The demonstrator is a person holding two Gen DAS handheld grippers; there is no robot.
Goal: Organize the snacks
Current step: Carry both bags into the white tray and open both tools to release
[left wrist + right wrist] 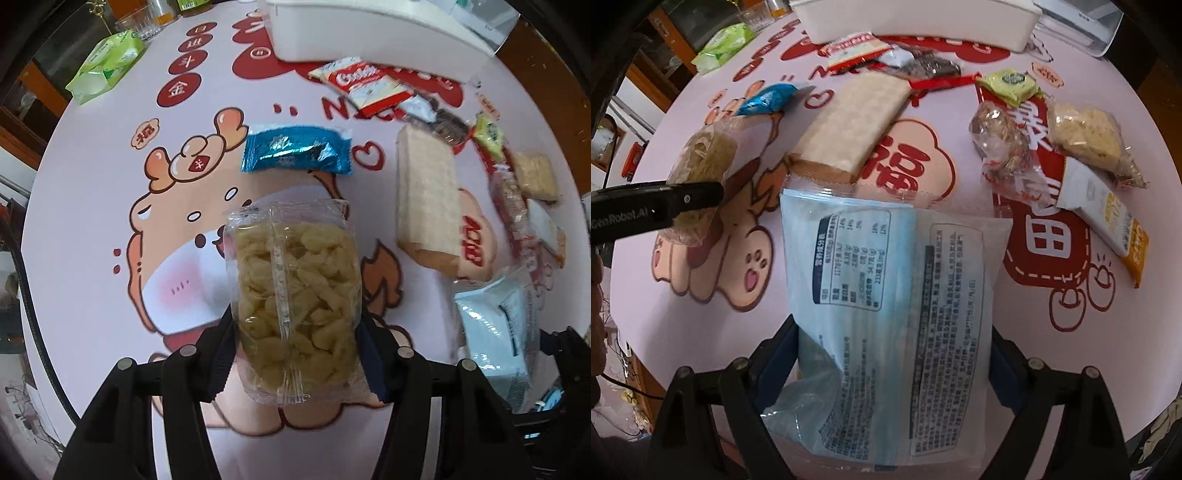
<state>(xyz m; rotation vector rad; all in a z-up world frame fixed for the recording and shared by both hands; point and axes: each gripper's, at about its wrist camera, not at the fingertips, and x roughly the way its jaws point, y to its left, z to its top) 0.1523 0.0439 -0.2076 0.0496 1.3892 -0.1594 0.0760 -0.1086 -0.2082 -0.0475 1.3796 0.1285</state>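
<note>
My left gripper [297, 354] is shut on a clear packet of yellow puffed snacks [295, 295] and holds it above the pink table; the packet [701, 166] and the left gripper's arm show at the left of the right wrist view. My right gripper [892, 354] is shut on a pale blue packet with a nutrition label [886, 314]; this packet also shows in the left wrist view [495, 328]. A white bin [376, 33] stands at the far edge, also in the right wrist view [916, 22].
On the table lie a blue foil packet [295, 149], a long beige wafer pack [424, 195], a red-and-white packet [364, 83], a green tissue pack [107, 64], a yellow-green packet [1010, 83], a crumbly square snack [1086, 136], a white-orange packet [1104, 218] and a glass [138, 26].
</note>
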